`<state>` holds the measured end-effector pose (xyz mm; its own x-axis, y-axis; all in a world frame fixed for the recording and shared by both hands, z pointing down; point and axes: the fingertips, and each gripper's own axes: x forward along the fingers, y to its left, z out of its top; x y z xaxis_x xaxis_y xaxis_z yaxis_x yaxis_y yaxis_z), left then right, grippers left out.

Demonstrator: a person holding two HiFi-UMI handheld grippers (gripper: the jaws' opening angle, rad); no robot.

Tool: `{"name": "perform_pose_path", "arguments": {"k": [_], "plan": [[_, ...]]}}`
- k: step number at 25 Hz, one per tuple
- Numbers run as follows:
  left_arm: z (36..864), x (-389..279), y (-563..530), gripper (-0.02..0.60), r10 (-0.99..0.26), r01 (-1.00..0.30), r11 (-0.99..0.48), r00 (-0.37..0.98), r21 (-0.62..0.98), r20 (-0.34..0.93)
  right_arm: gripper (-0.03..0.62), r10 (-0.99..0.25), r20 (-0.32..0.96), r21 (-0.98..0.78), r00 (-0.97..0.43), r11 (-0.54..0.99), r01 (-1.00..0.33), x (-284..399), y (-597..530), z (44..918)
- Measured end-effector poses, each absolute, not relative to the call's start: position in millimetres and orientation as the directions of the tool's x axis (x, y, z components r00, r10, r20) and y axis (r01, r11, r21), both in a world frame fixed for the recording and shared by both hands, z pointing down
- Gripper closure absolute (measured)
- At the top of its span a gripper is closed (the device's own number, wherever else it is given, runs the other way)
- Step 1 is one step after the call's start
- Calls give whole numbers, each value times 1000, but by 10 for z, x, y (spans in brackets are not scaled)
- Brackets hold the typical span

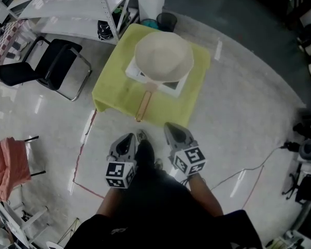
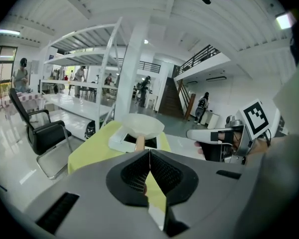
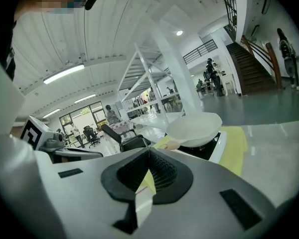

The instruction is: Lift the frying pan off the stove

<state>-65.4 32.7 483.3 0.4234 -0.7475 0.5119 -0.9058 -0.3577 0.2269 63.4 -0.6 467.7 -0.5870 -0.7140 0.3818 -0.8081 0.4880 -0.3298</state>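
A cream frying pan [image 1: 163, 55] with a wooden handle [image 1: 144, 104] sits on a white stove [image 1: 172, 87] on a small table under a yellow-green cloth [image 1: 114, 84]. The handle points toward me. My left gripper [image 1: 128, 142] and right gripper [image 1: 174, 134] hang over the floor just short of the table's near edge, both shut and empty. The left gripper view has the pan [image 2: 141, 125] ahead beyond the closed jaws, with the right gripper [image 2: 209, 135] at the right. In the right gripper view the pan [image 3: 195, 127] lies ahead, slightly right.
A black chair [image 1: 46, 64] stands left of the table, with white shelving [image 1: 78, 9] behind it. A dark bin [image 1: 167, 21] sits behind the table. Red tape [image 1: 83, 149] and a cable [image 1: 249, 170] run along the floor. A stool with a pink cloth [image 1: 10, 165] stands at the left.
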Motion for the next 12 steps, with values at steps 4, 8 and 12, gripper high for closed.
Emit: {"name": "perform_pose_path", "arguments": {"k": [4, 8, 12], "plan": [[4886, -820, -5, 537, -722, -888, -386, 459, 249, 518, 579, -701, 434, -335, -566, 458, -823, 577, -274, 4823], [4982, -976, -348, 537, -711, -878, -407, 477, 250, 517, 579, -688, 480, -345, -545, 423, -838, 542, -501, 4968], [5120, -974, -557, 537, -655, -842, -437, 539, 316, 530, 579, -681, 493, -374, -541, 395, -839, 515, -638, 5029]]}}
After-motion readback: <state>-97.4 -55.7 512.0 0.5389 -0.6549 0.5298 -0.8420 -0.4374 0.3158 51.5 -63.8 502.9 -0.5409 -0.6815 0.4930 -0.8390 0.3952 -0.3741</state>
